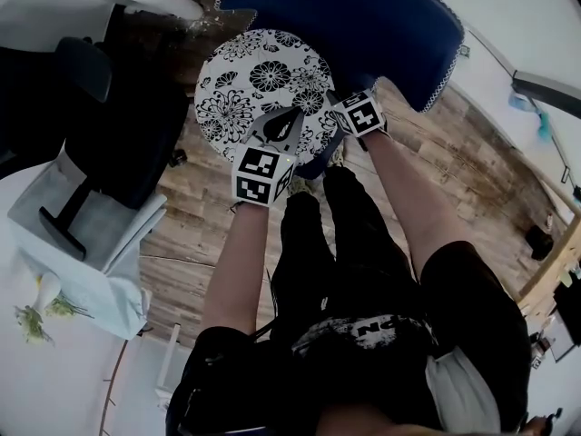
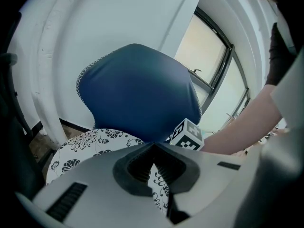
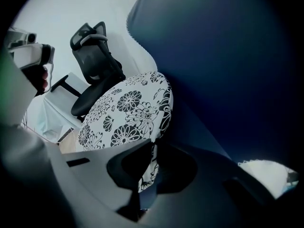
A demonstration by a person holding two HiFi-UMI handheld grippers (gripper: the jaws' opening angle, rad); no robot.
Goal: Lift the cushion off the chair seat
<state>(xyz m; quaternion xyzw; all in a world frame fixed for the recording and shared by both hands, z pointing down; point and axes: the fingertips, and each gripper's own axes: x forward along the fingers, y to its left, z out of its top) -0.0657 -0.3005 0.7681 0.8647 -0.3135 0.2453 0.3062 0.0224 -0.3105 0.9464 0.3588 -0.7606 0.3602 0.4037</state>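
A round white cushion with black flowers [image 1: 259, 80] lies on the seat of a blue chair, whose backrest [image 1: 363, 25] stands behind it. My left gripper [image 1: 292, 116] is at the cushion's near edge, and its jaws are closed with floral fabric [image 2: 90, 144] showing between them [image 2: 153, 148]. My right gripper [image 1: 329, 98] is at the cushion's right edge beside the backrest [image 3: 228, 70]. It [image 3: 153, 148] is shut on a fold of the cushion's rim [image 3: 128, 110]. The right gripper's marker cube [image 2: 187, 134] shows in the left gripper view.
A black office chair [image 1: 91, 89] stands left of the cushion, with a grey seat [image 1: 82, 234] nearer me. Wooden floor [image 1: 472, 180] runs to the right. A white surface with flowers [image 1: 36, 307] is at the lower left. A window [image 2: 213, 80] is behind the backrest.
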